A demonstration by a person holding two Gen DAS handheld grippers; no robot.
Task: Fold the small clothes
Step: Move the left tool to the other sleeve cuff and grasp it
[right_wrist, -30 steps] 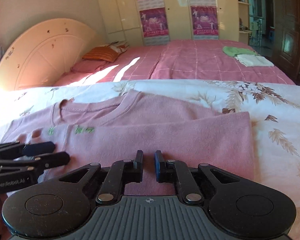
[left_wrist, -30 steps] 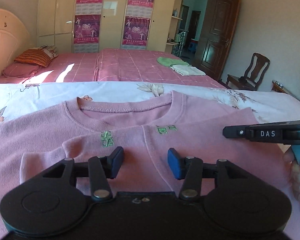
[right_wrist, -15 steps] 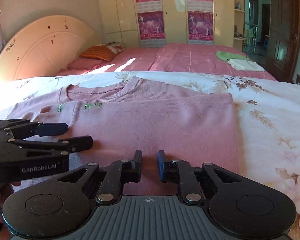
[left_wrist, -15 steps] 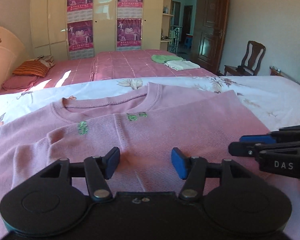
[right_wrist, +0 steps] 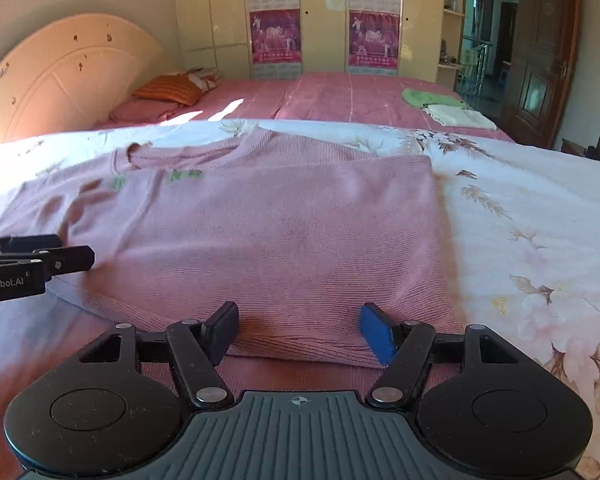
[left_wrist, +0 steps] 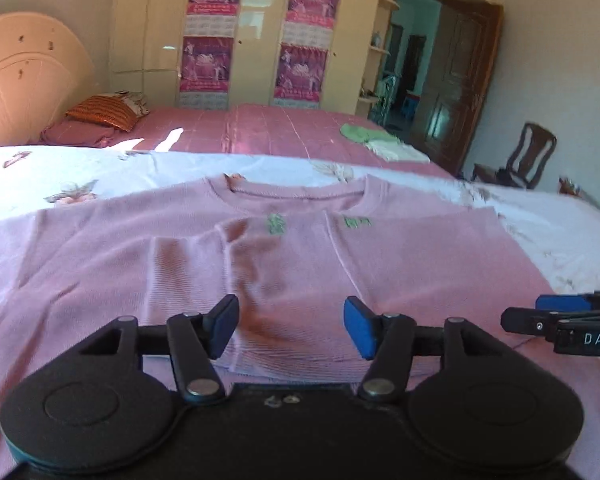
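A pink knit sweater point(left_wrist: 283, 256) with green embroidery lies flat on the floral bedsheet point(left_wrist: 99, 168), its right side folded inward over the body. It also shows in the right wrist view point(right_wrist: 283, 224). My left gripper point(left_wrist: 289, 330) is open and empty, low over the sweater's near part. My right gripper point(right_wrist: 297, 330) is open and empty, its jaws wide at the folded panel's near edge. The right gripper's tips show at the right edge of the left wrist view point(left_wrist: 540, 312); the left gripper's tips show at the left edge of the right wrist view point(right_wrist: 59, 256).
A second bed with a pink cover point(right_wrist: 340, 96) stands behind, carrying an orange pillow point(right_wrist: 167, 90) and folded green and white cloths point(right_wrist: 444, 106). Wardrobes with posters point(left_wrist: 259, 36) line the back wall. A dark door point(right_wrist: 544, 52) and wooden chair point(left_wrist: 520, 156) are at right.
My right gripper's jaws have opened from nearly shut to wide. Both grippers have drawn back toward the sweater's near edge. The folded panel lies still.
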